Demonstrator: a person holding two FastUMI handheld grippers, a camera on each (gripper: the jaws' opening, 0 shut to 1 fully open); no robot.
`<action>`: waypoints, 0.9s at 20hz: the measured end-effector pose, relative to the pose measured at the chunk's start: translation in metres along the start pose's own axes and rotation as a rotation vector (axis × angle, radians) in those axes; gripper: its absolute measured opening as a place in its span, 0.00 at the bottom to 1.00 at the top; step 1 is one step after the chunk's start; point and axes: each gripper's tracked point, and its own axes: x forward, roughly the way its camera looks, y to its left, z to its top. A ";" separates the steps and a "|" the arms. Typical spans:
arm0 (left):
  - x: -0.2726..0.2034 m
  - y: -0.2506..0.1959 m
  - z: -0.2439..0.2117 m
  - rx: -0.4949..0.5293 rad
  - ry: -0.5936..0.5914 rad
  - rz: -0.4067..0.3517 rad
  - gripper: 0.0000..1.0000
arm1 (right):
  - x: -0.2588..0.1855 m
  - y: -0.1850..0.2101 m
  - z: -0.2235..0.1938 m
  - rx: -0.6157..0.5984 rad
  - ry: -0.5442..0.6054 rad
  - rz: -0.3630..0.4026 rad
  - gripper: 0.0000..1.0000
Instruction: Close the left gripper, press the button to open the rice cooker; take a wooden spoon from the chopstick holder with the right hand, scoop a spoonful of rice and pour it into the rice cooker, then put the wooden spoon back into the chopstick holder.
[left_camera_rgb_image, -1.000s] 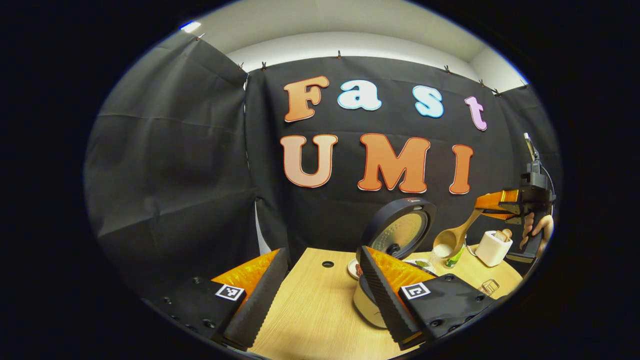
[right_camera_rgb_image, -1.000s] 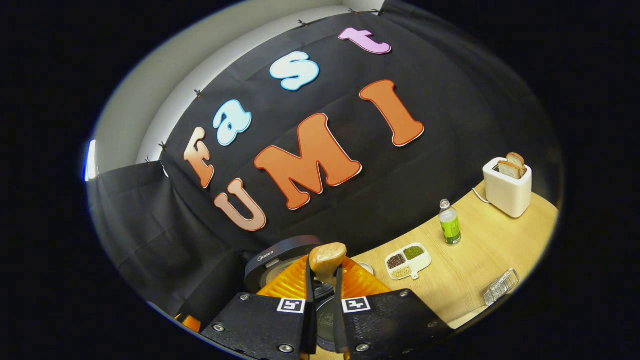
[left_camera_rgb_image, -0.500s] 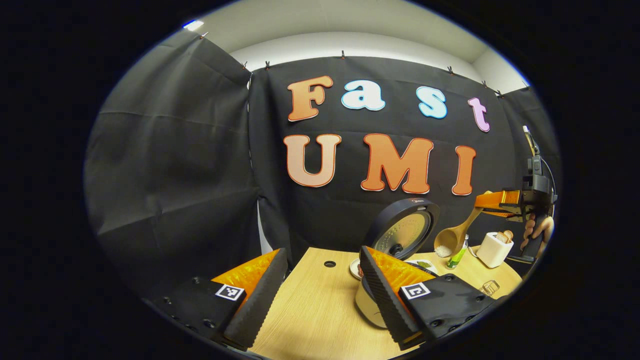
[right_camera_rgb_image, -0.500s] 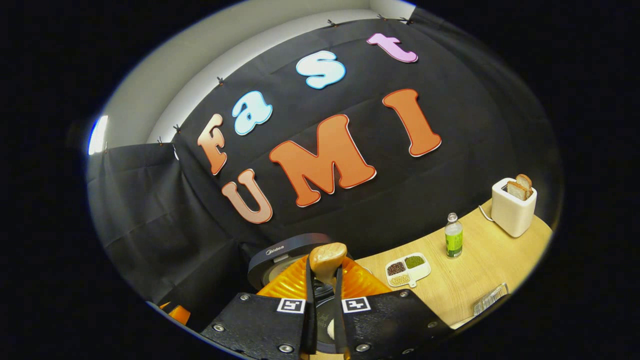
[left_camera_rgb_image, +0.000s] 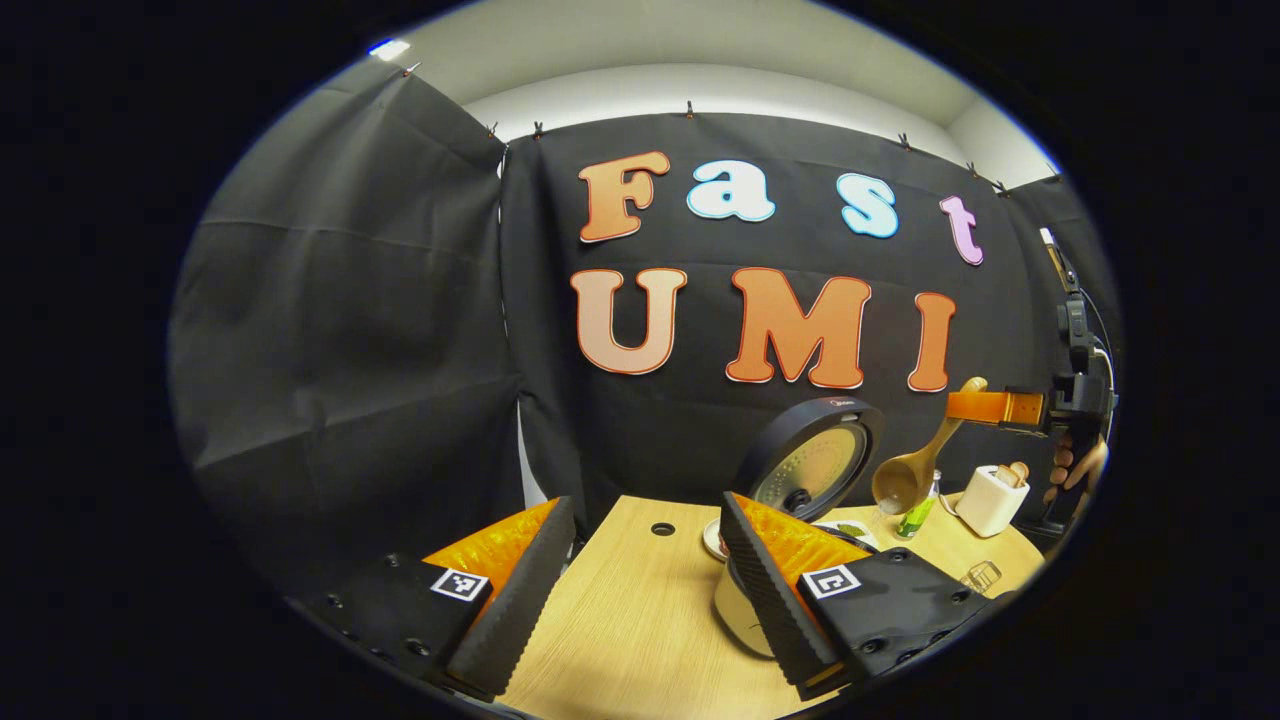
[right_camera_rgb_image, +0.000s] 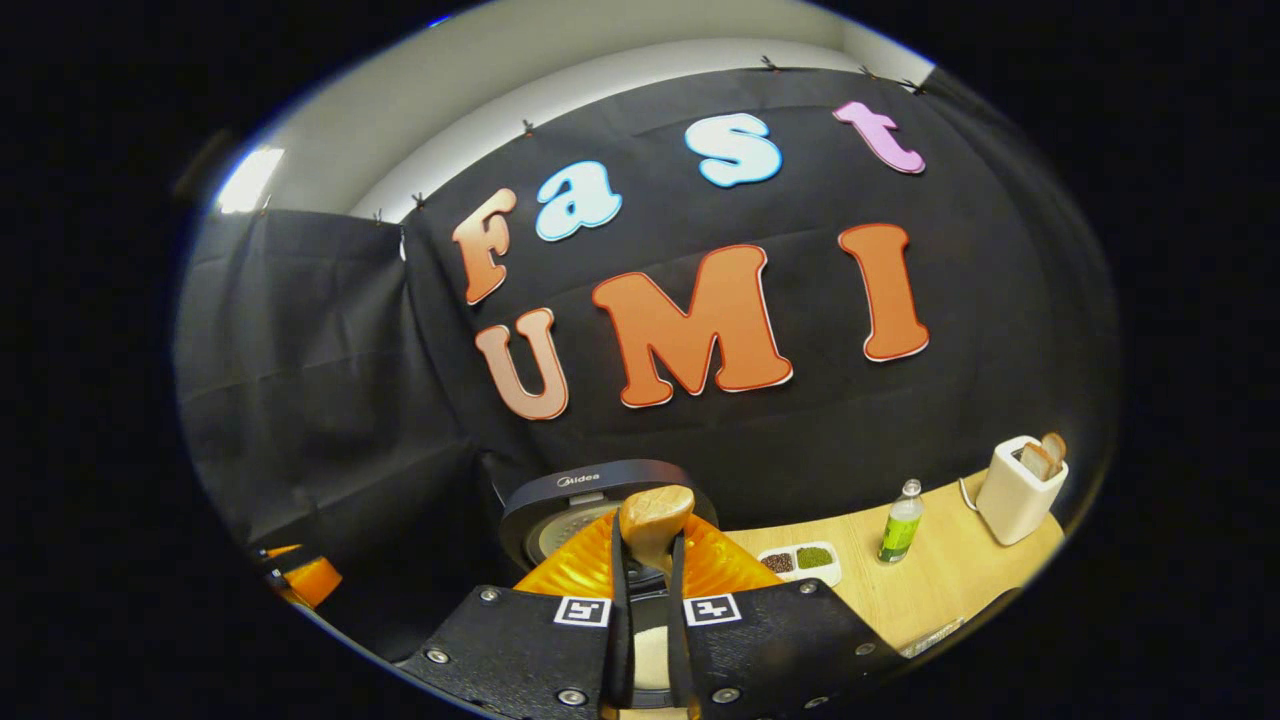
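Rice cooker (left_camera_rgb_image: 800, 500) first: dark round one with a cream body, lid (left_camera_rgb_image: 812, 462) swung up and standing open, so the pale perforated inner plate faces the left gripper (left_camera_rgb_image: 640, 560). That left gripper sits low over the light wooden table (left_camera_rgb_image: 620, 620), its two fingers spread wide apart with nothing between them. The cooker is right behind its right-hand finger, partly hidden by it.

In the left gripper view the right gripper (left_camera_rgb_image: 985, 406) is farther off to the right and higher up, with a person's hand (left_camera_rgb_image: 1075, 465) on its handle. It's clamped on the handle of the light brown wooden spoon (left_camera_rgb_image: 915, 470), which slants down and left from the fingers so the bowl hangs beside the raised lid, above the table. Can't tell from here if any rice is in the bowl.

From the right gripper view, the right gripper (right_camera_rgb_image: 645, 560) has both fingers pinched tight on the spoon handle, whose rounded butt end (right_camera_rgb_image: 655, 510) pokes up between them. The cooker lid (right_camera_rgb_image: 600, 490) is directly ahead and below the fingertips, and a bit of white shows down in the gap between the fingers. Off to its right on the table: a small white divided dish of beans (right_camera_rgb_image: 798, 562), a green-labelled plastic bottle (right_camera_rgb_image: 900, 522), and a white toaster with bread slices sticking out (right_camera_rgb_image: 1018, 488).
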 end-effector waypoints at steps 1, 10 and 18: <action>0.000 0.001 0.000 0.002 0.001 0.000 0.94 | 0.000 0.004 -0.002 -0.029 0.001 0.014 0.12; 0.005 -0.001 -0.001 0.034 0.009 0.002 0.94 | 0.007 0.013 -0.035 -0.178 0.045 0.040 0.12; 0.002 -0.008 0.010 0.026 -0.013 -0.007 0.95 | -0.006 -0.006 -0.023 -0.110 0.033 0.015 0.12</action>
